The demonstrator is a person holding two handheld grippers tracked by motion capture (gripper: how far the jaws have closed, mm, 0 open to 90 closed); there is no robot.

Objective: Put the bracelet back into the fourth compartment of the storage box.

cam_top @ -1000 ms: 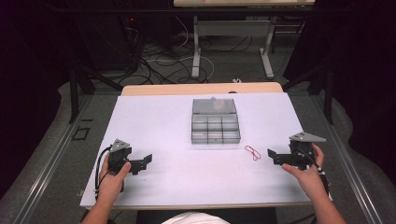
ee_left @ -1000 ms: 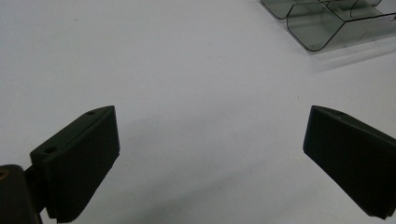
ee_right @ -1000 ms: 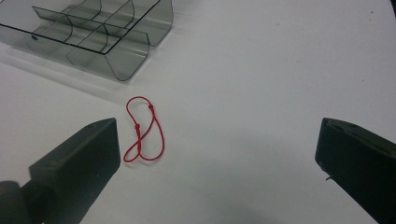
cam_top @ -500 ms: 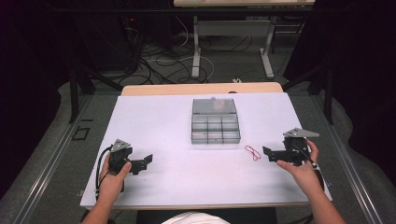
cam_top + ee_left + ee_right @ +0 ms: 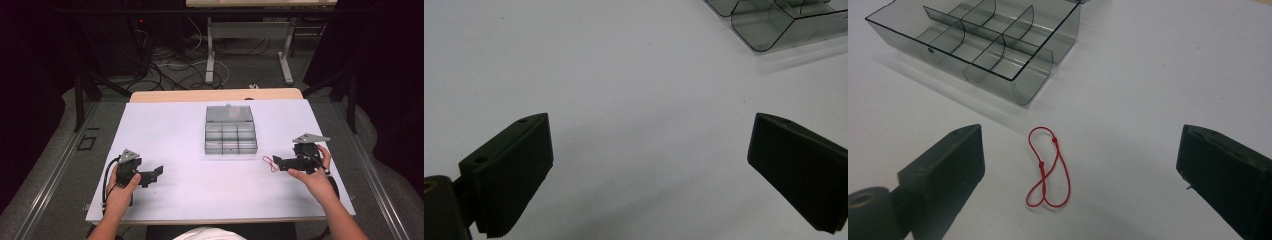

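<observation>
1. Item: red elastic cord loop [image 5: 1048,167], thin, knotted at two spots, lying flat in a loose figure-eight. We list it as the piece in hand.

2. Location: on the white table [image 5: 170,130], just beside the near right corner of the clear compartment box [image 5: 230,136], apart from it. We see it in the high view [image 5: 270,163] as a small red squiggle between that box and the right gripper [image 5: 276,163].

3. Right gripper [image 5: 1078,180]: jaws wide apart and just now drawing in a little, with the loop lying on the table in the gap ahead of them and neither pad touching it.

4. Left gripper [image 5: 159,172]: well apart from the box on its near left side. Its jaws stand wide in its own view [image 5: 649,175], with bare table between them.

5. Handling, as we judge it: next to weightless, limp and stretchy. It will not keep its shape when lifted and will dangle and swing. It is not fragile. The main trouble is thinness, since it lies flush on the table and pads may close over it without catching.

6. Hold point, as we judge it: the crossing at the middle, near the lower knot, where the strands bunch and give the pads more to pinch.

7. Box: open, divided cells, apparently empty.
</observation>
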